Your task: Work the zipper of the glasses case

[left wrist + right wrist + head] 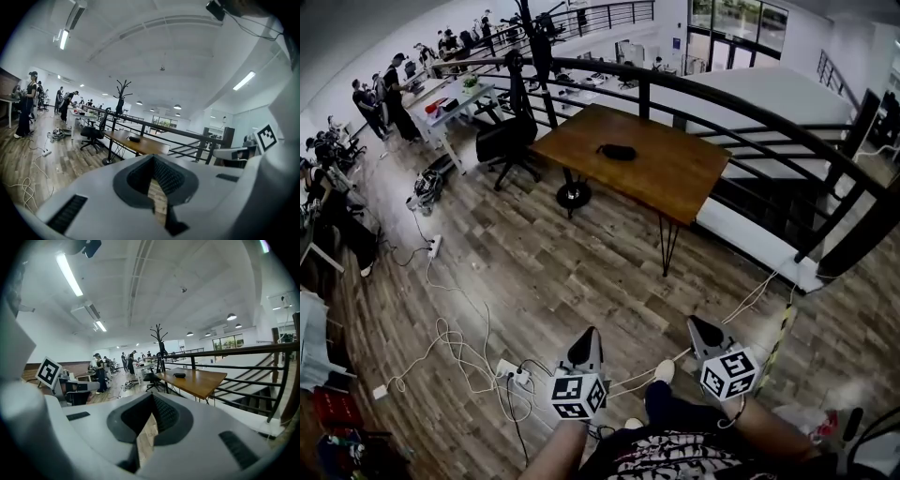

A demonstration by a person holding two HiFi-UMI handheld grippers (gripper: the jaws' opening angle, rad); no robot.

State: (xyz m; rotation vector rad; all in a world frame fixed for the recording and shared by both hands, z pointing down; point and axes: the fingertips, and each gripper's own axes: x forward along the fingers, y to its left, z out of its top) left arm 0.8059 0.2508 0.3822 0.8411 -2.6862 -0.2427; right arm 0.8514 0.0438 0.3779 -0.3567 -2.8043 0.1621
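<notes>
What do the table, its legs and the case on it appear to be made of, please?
Table: wood or wood veneer, matte brown with faint grain.
Legs: thin dark rods, likely metal.
Case: dark and matte, perhaps fabric or faux leather; too small to tell.

Our left gripper (584, 347) and right gripper (705, 332) low over the plank floor (572, 267), wooden table (680, 178) well ahead of us, dark glasses case (617, 151) on it, black railing (750, 108) behind

The desk (675, 178) at upper centre is smooth brown wood; the glasses case (617, 152) looks dark and matt; the floor (544, 272) is grained wooden planking.
</notes>
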